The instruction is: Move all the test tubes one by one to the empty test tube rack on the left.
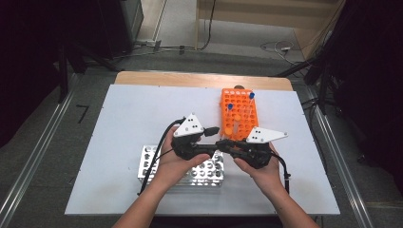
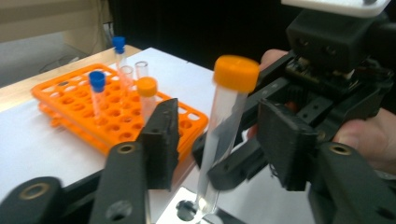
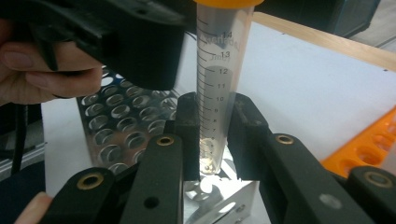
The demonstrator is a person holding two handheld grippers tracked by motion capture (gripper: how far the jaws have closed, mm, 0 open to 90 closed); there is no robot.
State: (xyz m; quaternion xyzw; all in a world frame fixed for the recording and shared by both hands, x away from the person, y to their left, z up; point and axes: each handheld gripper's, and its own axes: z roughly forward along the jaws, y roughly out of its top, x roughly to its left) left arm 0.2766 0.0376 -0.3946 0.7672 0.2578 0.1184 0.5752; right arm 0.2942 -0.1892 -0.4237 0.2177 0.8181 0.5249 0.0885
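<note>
Here, your orange rack (image 1: 239, 114) sits toward the far right of the white counter (image 1: 128, 114) and holds a few tubes — two with blue caps (image 2: 97, 80), one with an orange cap (image 2: 146, 87) and a couple of clear uncapped ones (image 2: 141, 68). Near you, the metal rack (image 3: 121, 126) lies under your hands, and the holes you can see in it are empty. Your right claw (image 3: 211, 128) is clamped on the lower part of a clear graduated tube (image 3: 215, 88) with an orange cap (image 2: 236, 72), held upright just above the metal rack's corner. The tube looks empty, its printed scale facing the right gripper view. Your left claw (image 2: 219, 140) is spread open, its jaws either side of that tube — not touching it.
</note>
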